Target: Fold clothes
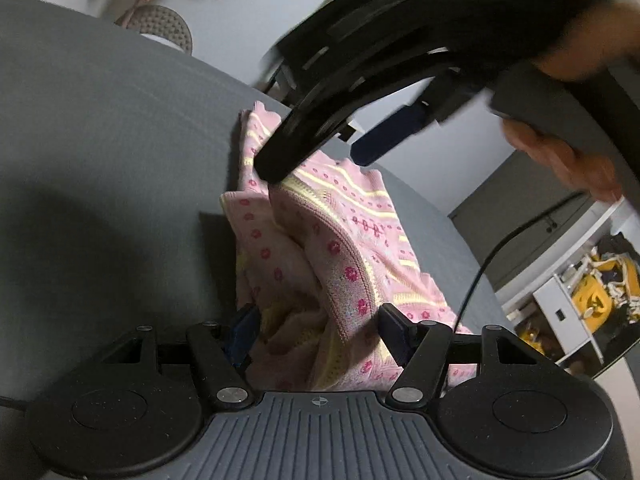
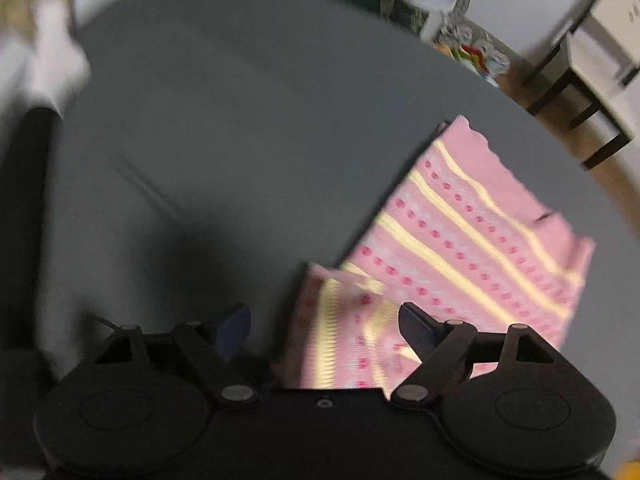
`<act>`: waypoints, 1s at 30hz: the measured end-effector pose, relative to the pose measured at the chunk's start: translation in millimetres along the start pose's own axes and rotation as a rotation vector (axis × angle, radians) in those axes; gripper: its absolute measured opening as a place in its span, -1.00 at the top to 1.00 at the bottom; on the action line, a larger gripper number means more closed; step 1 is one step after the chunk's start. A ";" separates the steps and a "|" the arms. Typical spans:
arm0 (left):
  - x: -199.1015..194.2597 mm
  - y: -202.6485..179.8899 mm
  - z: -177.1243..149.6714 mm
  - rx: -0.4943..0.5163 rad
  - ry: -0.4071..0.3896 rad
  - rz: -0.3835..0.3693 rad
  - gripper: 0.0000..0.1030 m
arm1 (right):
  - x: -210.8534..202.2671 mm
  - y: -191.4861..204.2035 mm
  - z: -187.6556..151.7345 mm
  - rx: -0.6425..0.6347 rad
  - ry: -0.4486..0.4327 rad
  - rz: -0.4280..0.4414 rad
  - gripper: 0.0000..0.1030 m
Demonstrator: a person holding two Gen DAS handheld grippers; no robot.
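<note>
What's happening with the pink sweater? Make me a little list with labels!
garment: pink knit sweater with yellow stripes and pink dots, partly bunched
surface: grey table
left tool: jaws open, sweater fabric between them
right tool: jaws open over the sweater's edge; the view is blurred
other view of right tool: its dark tip sits on the sweater
hand: holding the right tool's handle
</note>
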State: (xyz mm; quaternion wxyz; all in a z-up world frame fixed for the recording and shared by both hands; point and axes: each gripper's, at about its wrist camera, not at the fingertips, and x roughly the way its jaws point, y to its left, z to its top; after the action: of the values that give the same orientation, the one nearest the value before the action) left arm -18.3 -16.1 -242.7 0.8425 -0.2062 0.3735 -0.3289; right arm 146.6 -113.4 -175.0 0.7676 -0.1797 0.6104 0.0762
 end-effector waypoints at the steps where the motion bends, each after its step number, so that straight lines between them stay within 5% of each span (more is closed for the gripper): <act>1: -1.2 -1.0 -0.3 0.004 -0.003 0.010 -0.27 | 6.0 11.0 4.6 -0.038 0.034 -0.049 -0.57; 8: -11.0 1.1 -4.3 -0.019 0.013 0.047 -0.27 | 40.9 57.9 9.6 -0.102 0.147 -0.181 -0.47; 12: -13.1 -3.9 -1.4 0.047 0.028 0.064 -0.27 | 58.7 65.7 10.3 -0.101 0.169 -0.256 -0.30; 17: -11.6 -9.2 0.2 0.094 0.041 0.058 -0.27 | 65.2 62.4 4.3 -0.116 0.121 -0.303 0.51; 23: -19.2 -10.5 4.9 0.212 0.080 -0.007 -0.27 | 28.8 -13.1 -19.3 0.140 -0.060 -0.075 0.70; 30: -15.7 -33.9 4.5 0.453 0.015 -0.101 -0.27 | -15.5 -91.9 -121.6 0.550 -0.418 0.286 0.70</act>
State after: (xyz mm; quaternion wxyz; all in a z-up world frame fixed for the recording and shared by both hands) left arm -36.4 -28.2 -212.0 0.8469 -0.0279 0.2858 -0.4475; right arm 63.1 -241.6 -166.3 0.8768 0.1397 0.4573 0.0507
